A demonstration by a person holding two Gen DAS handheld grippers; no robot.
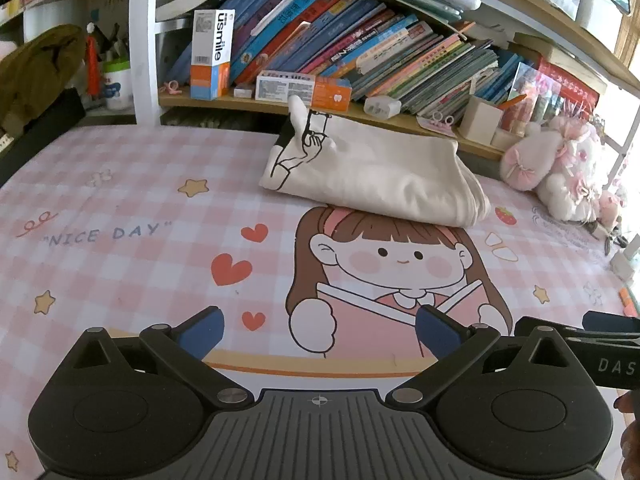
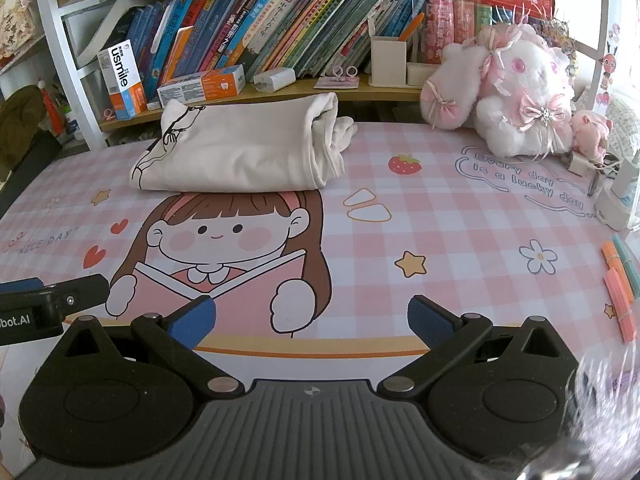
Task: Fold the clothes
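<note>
Left gripper (image 1: 319, 334): fingers wide apart, holding nothing, above the near edge of the mat.
Right gripper (image 2: 312, 322): fingers wide apart too, empty, just beside the left one.
Mat (image 1: 120, 264): pink check with a cartoon girl reading, covering the desk.
Garment (image 1: 372, 176): cream cloth with a black line drawing, folded into a thick bundle, lying at the far side of the mat, just above the girl's head, well apart from both grippers.
Plush (image 2: 516, 96): white and pink, at the far right, near the garment.
Shelf (image 2: 280, 92): behind the garment, with leaning books and toothpaste boxes.
</note>
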